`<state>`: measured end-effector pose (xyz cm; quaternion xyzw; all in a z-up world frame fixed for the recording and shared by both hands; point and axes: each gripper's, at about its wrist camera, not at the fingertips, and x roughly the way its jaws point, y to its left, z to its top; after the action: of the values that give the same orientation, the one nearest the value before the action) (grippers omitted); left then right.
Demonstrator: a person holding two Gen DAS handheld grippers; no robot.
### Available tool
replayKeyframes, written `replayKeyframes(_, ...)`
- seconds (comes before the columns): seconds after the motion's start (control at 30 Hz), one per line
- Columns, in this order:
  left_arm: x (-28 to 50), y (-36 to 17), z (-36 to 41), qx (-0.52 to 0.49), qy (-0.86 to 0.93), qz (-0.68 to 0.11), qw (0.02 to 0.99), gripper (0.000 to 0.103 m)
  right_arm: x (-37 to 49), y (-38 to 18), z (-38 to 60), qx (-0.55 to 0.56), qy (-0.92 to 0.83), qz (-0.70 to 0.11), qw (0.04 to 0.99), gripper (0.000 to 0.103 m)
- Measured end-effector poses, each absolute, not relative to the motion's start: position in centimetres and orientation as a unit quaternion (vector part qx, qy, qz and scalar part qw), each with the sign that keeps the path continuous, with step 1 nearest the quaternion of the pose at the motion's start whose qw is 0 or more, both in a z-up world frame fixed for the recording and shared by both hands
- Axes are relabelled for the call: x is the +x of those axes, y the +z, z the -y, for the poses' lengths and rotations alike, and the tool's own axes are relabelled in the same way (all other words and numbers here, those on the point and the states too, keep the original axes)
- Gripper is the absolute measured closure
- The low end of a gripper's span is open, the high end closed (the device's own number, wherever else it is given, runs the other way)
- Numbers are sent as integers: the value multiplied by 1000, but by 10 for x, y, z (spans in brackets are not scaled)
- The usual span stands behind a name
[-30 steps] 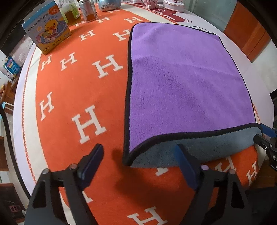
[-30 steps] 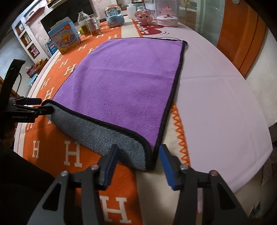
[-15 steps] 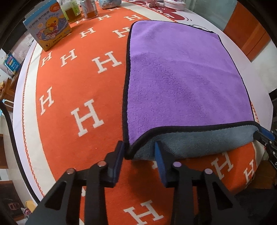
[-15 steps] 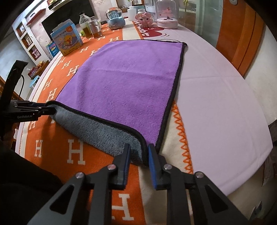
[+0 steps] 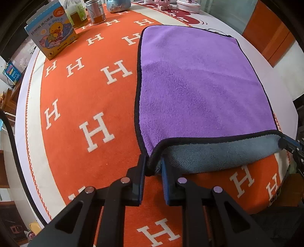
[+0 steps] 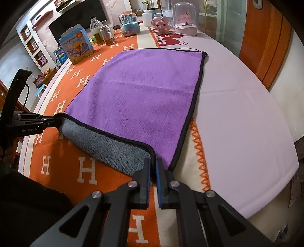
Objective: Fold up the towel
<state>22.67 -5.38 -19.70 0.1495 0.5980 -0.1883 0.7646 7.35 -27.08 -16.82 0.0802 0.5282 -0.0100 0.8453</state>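
A purple towel (image 5: 199,85) with black trim and a grey underside lies spread on the table; it also shows in the right wrist view (image 6: 144,98). Its near edge is lifted, showing the grey side (image 5: 218,153). My left gripper (image 5: 153,167) is shut on the towel's near left corner. My right gripper (image 6: 153,167) is shut on the near right corner. Each gripper shows at the edge of the other's view: the right one (image 5: 290,147) and the left one (image 6: 47,121).
An orange cloth with white H letters (image 5: 85,106) covers the table's left part, a white cloth (image 6: 237,121) the right. A duck-print box (image 5: 51,36), bottles and a can (image 5: 96,11), a snow globe (image 6: 130,23) and a glass dome (image 6: 185,19) stand at the far end.
Both grippers moved in onto the towel's near corners and closed on them. The near edge has lifted a little, with more grey underside showing.
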Motion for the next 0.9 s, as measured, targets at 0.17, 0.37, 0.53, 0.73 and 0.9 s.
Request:
replayKeyframes(0.17, 228, -191, 52, 149, -191, -597, 765, 89, 74, -163, 272, 74, -11, -521, 850, 98)
replayKeyframes(0.37, 234, -176, 54, 154, -201, -595, 763, 89, 79, -150, 276, 68, -10, -509, 858, 98)
replayKeyframes(0.53, 247, -153, 58, 157, -210, -586, 767, 89, 88, -133, 278, 62, -6, -495, 867, 98)
replayKeyframes(0.73, 266, -121, 64, 165, -226, -558, 781, 89, 107, -106, 283, 47, -9, -473, 880, 98)
replayKeyframes(0.9, 291, -95, 70, 170, -244, -520, 800, 90, 124, -89, 292, 39, -19, -453, 891, 98)
